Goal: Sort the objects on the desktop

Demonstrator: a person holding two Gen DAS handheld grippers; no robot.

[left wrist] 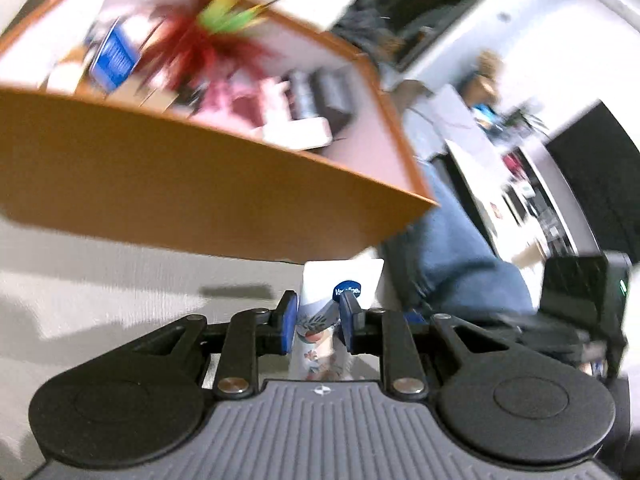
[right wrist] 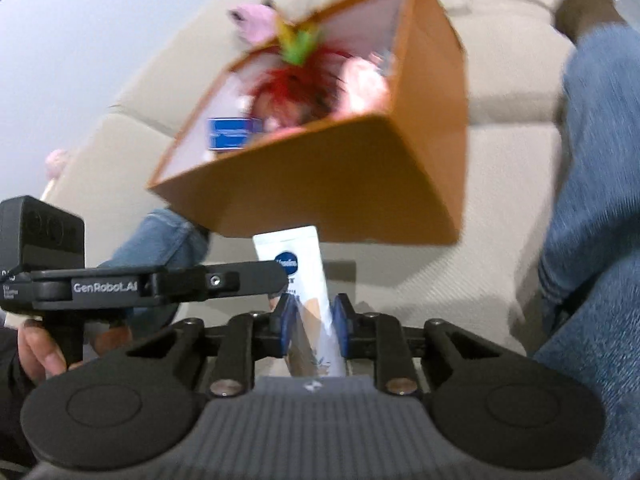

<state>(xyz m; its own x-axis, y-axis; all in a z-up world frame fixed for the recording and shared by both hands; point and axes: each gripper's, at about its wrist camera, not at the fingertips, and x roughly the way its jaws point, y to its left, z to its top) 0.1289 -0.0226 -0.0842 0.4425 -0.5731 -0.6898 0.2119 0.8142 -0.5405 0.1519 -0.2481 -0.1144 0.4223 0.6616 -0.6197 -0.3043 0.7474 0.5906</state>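
Clearly, in the left wrist view, the left tongs (left wrist: 318,322) clamp a white Vaseline tube (left wrist: 340,280) just below the orange box (left wrist: 192,192). In the right wrist view, the right tongs (right wrist: 310,326) grip the same tube (right wrist: 296,264). A handover seems underway; next, one pair should release, then lift it into the box (right wrist: 340,184).

The tube (right wrist: 298,276) is white with a dark blue oval logo and a leafy floral print, the box (right wrist: 332,196) is orange outside and pale pink inside, holding a red tuft (right wrist: 308,80) topped green and yellow and a blue carton (right wrist: 230,133), and both grippers carry blue pads (left wrist: 289,318).
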